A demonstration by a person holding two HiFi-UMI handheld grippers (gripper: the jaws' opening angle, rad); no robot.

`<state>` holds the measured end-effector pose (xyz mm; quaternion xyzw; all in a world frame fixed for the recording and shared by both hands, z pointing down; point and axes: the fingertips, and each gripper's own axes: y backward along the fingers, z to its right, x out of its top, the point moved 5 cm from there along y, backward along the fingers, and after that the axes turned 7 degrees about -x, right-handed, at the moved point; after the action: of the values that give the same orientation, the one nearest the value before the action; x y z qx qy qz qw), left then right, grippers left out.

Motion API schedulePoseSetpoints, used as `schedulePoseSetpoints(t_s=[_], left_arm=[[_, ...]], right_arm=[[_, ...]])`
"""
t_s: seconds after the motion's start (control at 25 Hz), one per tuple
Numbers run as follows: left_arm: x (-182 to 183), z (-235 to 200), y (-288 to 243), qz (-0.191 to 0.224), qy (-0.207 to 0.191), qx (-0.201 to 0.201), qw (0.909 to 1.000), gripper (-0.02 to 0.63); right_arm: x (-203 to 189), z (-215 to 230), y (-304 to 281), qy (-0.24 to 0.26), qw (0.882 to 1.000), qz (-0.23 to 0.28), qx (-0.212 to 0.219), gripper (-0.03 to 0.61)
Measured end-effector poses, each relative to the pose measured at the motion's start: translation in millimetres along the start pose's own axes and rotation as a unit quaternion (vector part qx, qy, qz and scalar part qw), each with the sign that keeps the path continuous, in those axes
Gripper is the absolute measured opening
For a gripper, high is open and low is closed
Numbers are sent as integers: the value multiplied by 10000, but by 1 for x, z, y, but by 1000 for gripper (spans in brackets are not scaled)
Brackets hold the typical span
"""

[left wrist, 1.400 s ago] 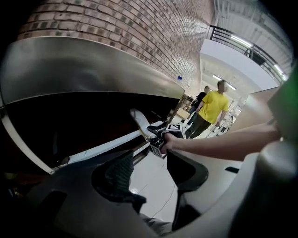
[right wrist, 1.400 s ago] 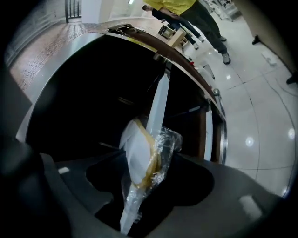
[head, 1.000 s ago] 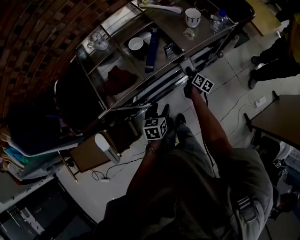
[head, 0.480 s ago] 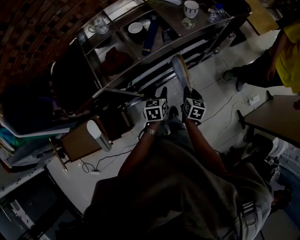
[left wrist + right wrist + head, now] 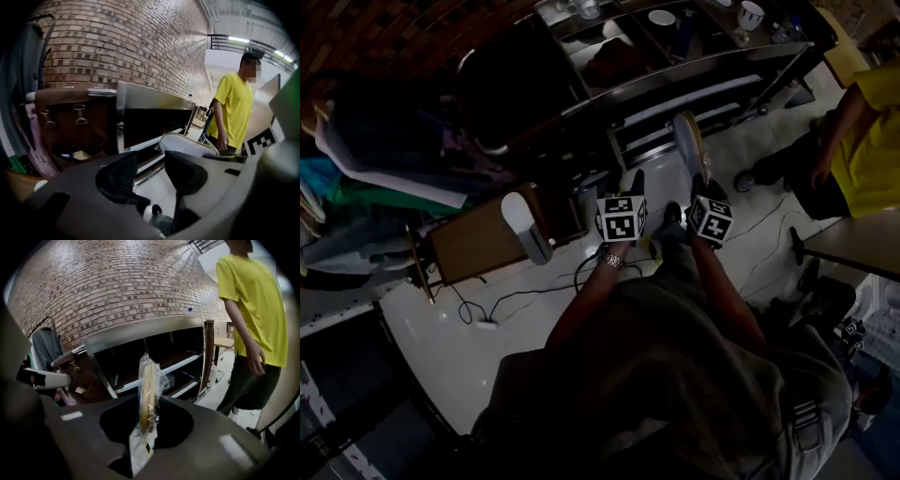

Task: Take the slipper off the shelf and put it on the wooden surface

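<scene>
Carrying the plastic-wrapped slipper (image 5: 148,385) clear of the shelf (image 5: 694,80), the right tongs (image 5: 150,427) are clamping it on edge between their jaws. The left tongs (image 5: 149,174), having just been closing partway, are standing apart and empty beside them. Setting it on the wooden surface (image 5: 473,251), left of both tongs, is remaining. No writing is showing legibly.

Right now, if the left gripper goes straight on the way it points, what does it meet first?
Probably the bottom rails of the metal shelf, beyond bare floor; depth is unclear.
</scene>
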<state>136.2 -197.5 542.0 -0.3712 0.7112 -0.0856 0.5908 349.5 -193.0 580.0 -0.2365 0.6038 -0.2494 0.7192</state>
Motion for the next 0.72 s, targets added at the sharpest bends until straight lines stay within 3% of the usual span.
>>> schedulePoseSetpoints(t_s=[0.08, 0.16, 0.28, 0.36, 0.52, 0.72], left_arm=[[-36, -43, 61, 87, -25, 155, 9998, 189], [-78, -102, 134, 101, 210, 353, 9991, 189], [-136, -192, 239, -8, 697, 698, 9951, 187], [-158, -227, 289, 39, 1013, 949, 9903, 176], [-178, -259, 355, 322, 1407, 1405, 9795, 175], [-214, -288, 410, 473, 1710, 1938, 9649, 167]], right_arm=[[-38, -61, 32, 177, 9998, 8, 108, 60], [-85, -149, 71, 325, 9986, -104, 405, 60], [-154, -289, 127, 596, 9903, -433, 1175, 60], [-182, -358, 153, 888, 9790, -605, 1731, 60], [-215, -452, 183, 1559, 9527, -745, 2502, 60], [-265, -517, 194, 1900, 9273, -1162, 3008, 60]])
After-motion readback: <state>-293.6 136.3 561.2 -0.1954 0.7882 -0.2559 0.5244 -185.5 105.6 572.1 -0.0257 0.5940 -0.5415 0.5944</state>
